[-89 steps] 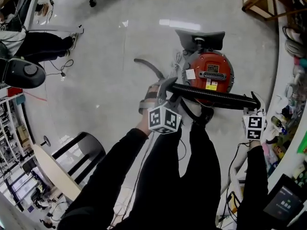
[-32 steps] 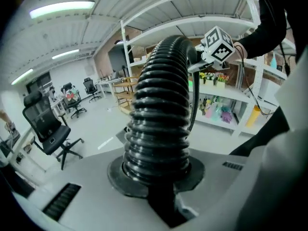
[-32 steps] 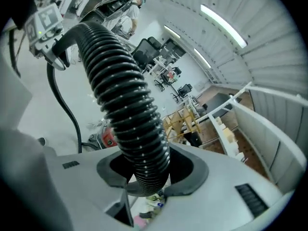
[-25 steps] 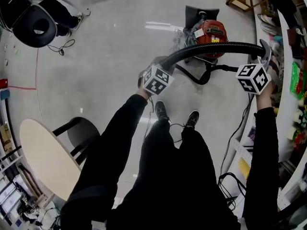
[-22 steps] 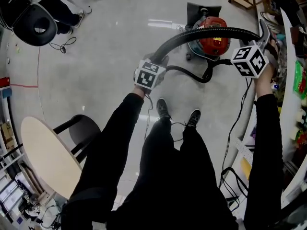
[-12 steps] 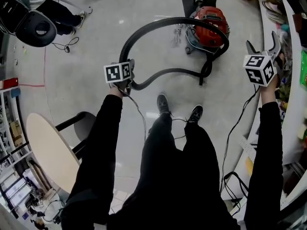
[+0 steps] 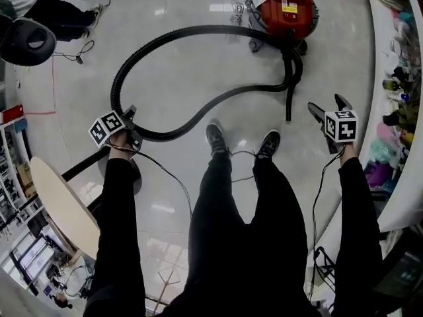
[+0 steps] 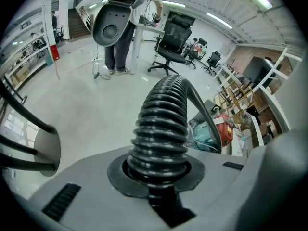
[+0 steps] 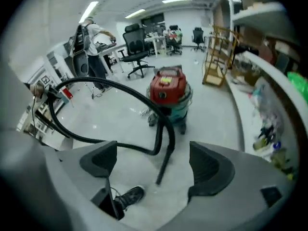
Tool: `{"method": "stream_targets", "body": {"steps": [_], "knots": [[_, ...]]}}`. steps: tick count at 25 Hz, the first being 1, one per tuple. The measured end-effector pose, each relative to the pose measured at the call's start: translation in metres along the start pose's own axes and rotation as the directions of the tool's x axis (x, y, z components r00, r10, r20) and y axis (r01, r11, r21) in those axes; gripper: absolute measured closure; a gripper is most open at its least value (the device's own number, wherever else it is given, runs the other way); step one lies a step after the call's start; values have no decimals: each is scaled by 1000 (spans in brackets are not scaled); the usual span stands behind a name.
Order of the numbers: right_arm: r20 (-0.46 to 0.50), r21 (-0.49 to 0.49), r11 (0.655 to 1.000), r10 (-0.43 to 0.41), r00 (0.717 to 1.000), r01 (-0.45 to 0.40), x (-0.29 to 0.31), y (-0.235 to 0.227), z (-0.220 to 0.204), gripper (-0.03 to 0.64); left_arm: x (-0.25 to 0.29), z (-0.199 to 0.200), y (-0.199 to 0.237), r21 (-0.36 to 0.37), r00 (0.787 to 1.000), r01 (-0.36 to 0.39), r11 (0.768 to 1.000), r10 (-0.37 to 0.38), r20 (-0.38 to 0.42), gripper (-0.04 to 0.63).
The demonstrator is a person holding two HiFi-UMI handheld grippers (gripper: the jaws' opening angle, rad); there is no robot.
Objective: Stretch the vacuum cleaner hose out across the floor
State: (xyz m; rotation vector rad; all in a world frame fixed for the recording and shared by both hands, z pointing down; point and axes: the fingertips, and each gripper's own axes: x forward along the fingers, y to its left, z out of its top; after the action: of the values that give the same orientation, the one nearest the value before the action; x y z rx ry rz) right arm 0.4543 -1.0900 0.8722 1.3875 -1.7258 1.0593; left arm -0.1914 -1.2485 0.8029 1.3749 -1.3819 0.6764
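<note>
A red canister vacuum [image 7: 285,4] stands on the floor ahead of my feet. Its black ribbed hose [image 7: 173,37] arcs left from the canister in a wide loop, bends back at my left gripper [image 7: 130,121], then snakes right to the rigid end [image 7: 289,104] near the vacuum. The left gripper [image 8: 161,173] is shut on the hose [image 8: 161,124], which rises straight out of its jaws. My right gripper [image 7: 326,105] hovers at the right, open and holding nothing. In the right gripper view the gripper [image 9: 154,162] frames the vacuum [image 9: 168,93] and the hose [image 9: 113,91].
A round pale table [image 7: 61,207] and a black stool [image 7: 99,167] sit at my lower left. A curved counter [image 7: 391,177] crowded with small items runs along the right. A person stands by desks and office chairs [image 8: 174,36] at the far left. A thin cable [image 7: 165,170] crosses the floor.
The right gripper has let go of the hose and opened. The left gripper has pulled the hose left and down, and the hose has dropped from an overhead arc into a loop on the floor.
</note>
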Motion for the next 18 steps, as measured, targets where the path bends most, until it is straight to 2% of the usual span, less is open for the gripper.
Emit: {"method": "stream_targets", "body": {"steps": [2,5,9,13,14,15,17,18], "knots": [[-52,86,996,36,998,-31,40,12,-54,135,22,-21,31,-5,999,-13,1000,12,-34,518],[-109,115,993,47,993,-35,79,26,-101,135,53,-45,67,-14,996,-26,1000,24,-86,518],[-98,110,994,2,995,8,118,33,-110,137,93,-56,115,16,989,-52,999,54,-138,514],[-58,22,998,-65,996,66,156,21,-88,151,133,-62,151,68,984,-61,996,72,-165,509],[-44,-9,996,-84,995,84,164,13,-79,170,143,-62,156,82,983,-62,995,75,-167,509],[-28,-41,993,-109,994,108,172,4,-70,219,153,-61,160,96,983,-62,993,77,-167,508],[11,-103,979,-173,985,174,188,-22,-50,362,172,-58,164,124,983,-60,990,80,-163,508],[23,-128,971,-199,980,201,197,-36,-42,379,181,-57,166,137,984,-58,989,80,-161,508]]}}
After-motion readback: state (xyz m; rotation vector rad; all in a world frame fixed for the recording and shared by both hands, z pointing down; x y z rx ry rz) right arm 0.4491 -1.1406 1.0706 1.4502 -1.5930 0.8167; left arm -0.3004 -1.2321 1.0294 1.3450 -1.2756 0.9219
